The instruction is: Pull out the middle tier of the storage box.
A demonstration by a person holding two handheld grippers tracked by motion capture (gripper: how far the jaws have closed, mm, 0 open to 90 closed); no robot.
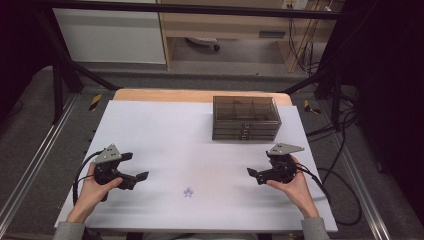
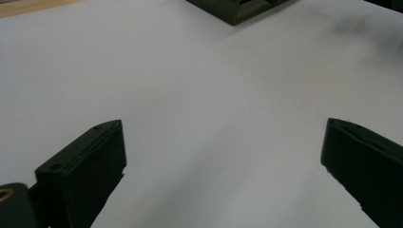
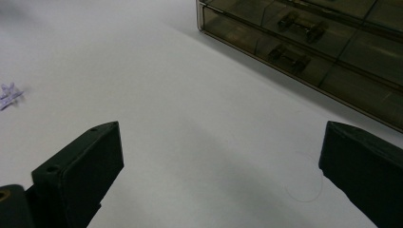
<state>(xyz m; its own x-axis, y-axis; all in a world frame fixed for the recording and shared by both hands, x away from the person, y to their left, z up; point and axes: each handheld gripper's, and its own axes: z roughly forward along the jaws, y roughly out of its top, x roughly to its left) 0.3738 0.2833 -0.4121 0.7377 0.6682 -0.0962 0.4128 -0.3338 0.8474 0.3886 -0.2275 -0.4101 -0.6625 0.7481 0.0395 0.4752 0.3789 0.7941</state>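
Observation:
A smoky transparent drawer box (image 1: 245, 118) stands at the back right of the white table (image 1: 165, 135), its drawers with dark handles closed (image 3: 304, 42); a corner of it shows in the left gripper view (image 2: 237, 9). A small purple star-shaped object (image 1: 188, 192) lies near the front middle, also at the left edge of the right gripper view (image 3: 8, 95). My left gripper (image 1: 134, 167) rests at the front left, open, nothing between its jaws (image 2: 223, 161). My right gripper (image 1: 257, 175) sits at the front right, open and empty (image 3: 221, 161), jaws pointing left.
Black cables (image 1: 340, 190) trail off the table's right side. A wooden strip (image 1: 200, 95) edges the table's far side. Metal frame bars (image 1: 60, 75) and a cabinet (image 1: 110, 35) stand beyond it.

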